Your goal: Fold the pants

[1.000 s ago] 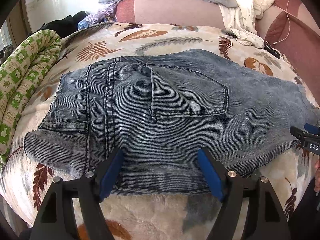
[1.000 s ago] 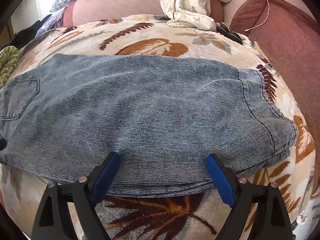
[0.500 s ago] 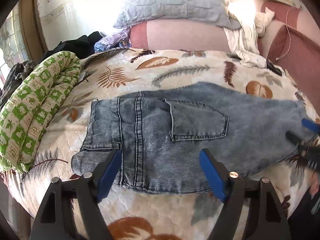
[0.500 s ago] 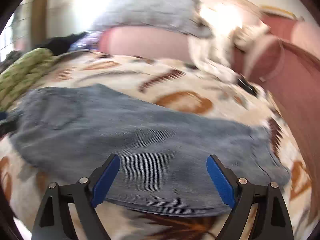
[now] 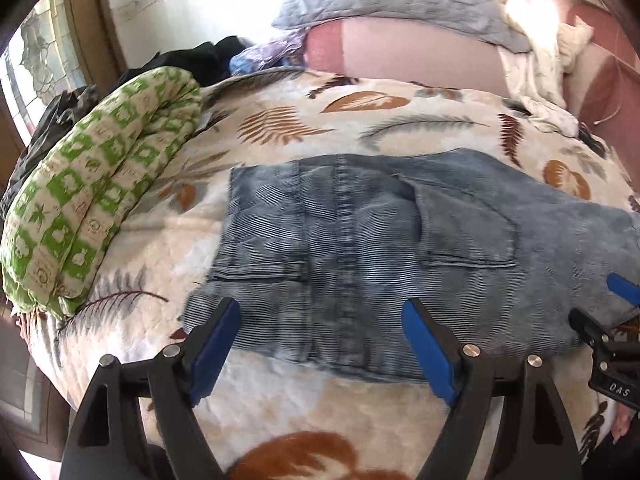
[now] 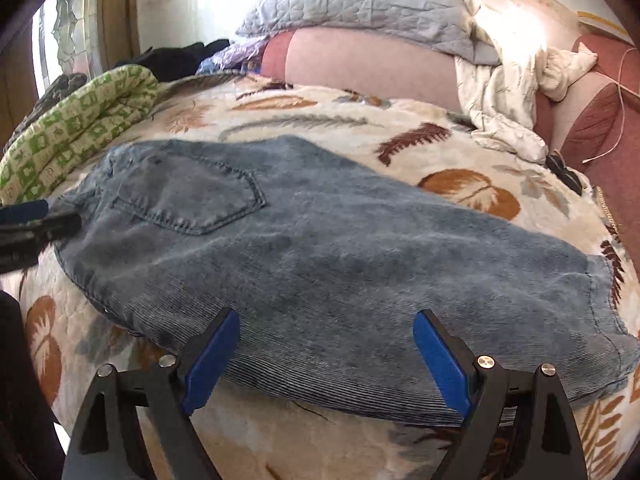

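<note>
The blue denim pants point(image 5: 380, 240) lie flat on the leaf-patterned bedspread, folded lengthwise, waistband at the left and back pocket up. In the right wrist view the pants point(image 6: 320, 260) stretch from the pocket at the left to the leg hems at the right. My left gripper point(image 5: 320, 348) is open and empty, held above the near edge by the waist. My right gripper point(image 6: 326, 354) is open and empty, above the near edge of the legs. The right gripper shows at the right edge of the left wrist view point(image 5: 608, 320).
A rolled green-and-white quilt point(image 5: 92, 208) lies along the left of the bed. A grey pillow point(image 6: 360, 4) and crumpled white cloth point(image 6: 508, 92) sit at the head. The leaf bedspread point(image 5: 328, 120) surrounds the pants. A dark red sofa side point(image 6: 604, 120) is at the right.
Both grippers have pulled back and risen from the pants' near edge, so more of the bed shows. The pants lie as before. Both stay open.
</note>
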